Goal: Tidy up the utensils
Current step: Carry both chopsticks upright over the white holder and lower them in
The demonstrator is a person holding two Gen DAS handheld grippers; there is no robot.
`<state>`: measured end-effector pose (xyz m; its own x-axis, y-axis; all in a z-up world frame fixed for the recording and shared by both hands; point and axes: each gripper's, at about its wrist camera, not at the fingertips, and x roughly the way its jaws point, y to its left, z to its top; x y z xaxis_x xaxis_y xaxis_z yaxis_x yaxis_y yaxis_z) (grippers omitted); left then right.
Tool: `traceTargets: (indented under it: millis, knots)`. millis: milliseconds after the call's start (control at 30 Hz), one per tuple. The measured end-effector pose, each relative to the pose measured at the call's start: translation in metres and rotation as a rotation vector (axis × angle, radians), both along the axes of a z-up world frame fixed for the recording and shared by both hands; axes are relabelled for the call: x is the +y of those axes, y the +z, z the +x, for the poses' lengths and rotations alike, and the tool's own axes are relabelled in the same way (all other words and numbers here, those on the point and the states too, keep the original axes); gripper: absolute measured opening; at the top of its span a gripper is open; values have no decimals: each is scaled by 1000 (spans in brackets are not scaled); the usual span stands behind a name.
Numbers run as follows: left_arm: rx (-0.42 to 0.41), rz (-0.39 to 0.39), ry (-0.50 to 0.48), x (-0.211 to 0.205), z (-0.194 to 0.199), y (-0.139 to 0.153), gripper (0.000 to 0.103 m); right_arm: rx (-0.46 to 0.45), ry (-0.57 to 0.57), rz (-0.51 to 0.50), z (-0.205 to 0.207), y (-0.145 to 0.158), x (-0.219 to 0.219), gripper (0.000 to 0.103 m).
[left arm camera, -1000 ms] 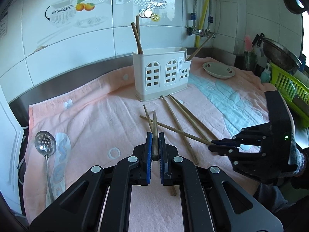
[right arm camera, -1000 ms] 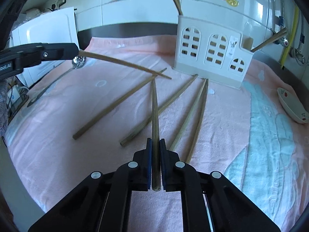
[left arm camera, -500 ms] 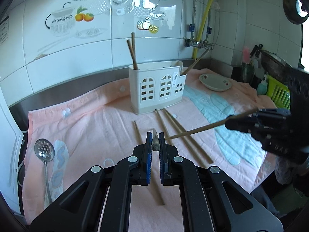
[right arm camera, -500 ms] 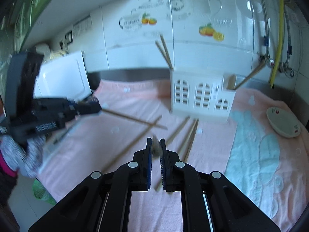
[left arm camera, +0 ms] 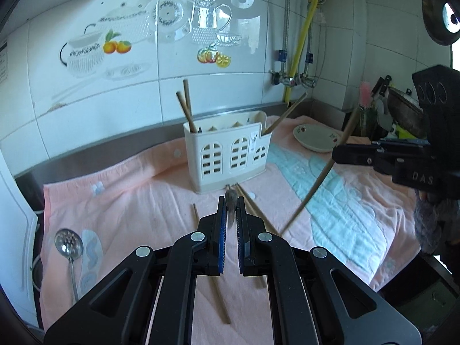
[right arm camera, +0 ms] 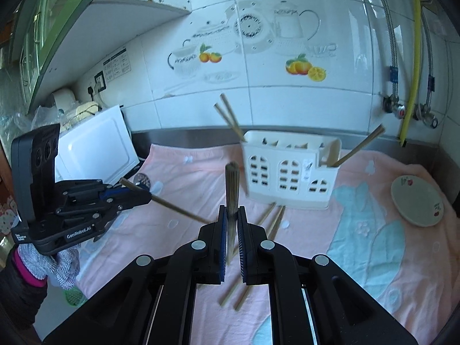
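A white utensil holder [left arm camera: 230,155] [right arm camera: 290,172] stands at the back of the pink towel [left arm camera: 129,195], with two chopsticks [left arm camera: 185,106] in its left end and one [left arm camera: 284,115] leaning out of its right end. My left gripper [left arm camera: 231,210] is shut on a chopstick [left arm camera: 231,198], held in the air and seen end-on. My right gripper [right arm camera: 231,218] is shut on another chopstick [right arm camera: 232,189], its end pointing up towards the holder. Each gripper shows in the other's view, the right gripper [left arm camera: 353,153] and the left gripper [right arm camera: 138,197]. Several loose chopsticks [right arm camera: 273,224] lie in front of the holder.
A slotted metal spoon [left arm camera: 69,247] lies at the towel's left edge. A small white saucer [left arm camera: 314,139] [right arm camera: 417,201] sits to the right of the holder. A white appliance [right arm camera: 95,143] stands off the left end. Taps and pipes [left arm camera: 290,80] are on the tiled wall.
Both grippers have risen off the towel, each carrying its chopstick up with it. The right gripper's chopstick now tilts steeply instead of lying flat.
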<state>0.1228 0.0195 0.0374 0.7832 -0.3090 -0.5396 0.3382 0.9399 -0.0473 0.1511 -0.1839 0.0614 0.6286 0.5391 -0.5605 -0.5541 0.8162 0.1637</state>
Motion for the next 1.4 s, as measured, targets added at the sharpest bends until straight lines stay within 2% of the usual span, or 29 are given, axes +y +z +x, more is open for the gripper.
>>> traceTargets:
  millis: [400,700,867,1100,1233,1400]
  knots:
    - [-36,-17,-17,-21,37,42,5,-48,-66,-23,60,62,-33,7]
    - [-118,-17,-19,-29,65,97,5,-128,-157,-72,124,104,-40,7]
    - [-167,-14,-17,-33,88,129,5,-149,-225,-79,157,108,-41,7]
    - [-233,-10,24,-36,112,154,5,-153,-263,-62,191,103,-39,7]
    - [-264,-15,60,-35,128,151,6,-163,-270,-51,200,99,-35,7]
    - [-245,-48,109,-31,148,126,5,-146,-269,-46,210,87,-30,7]
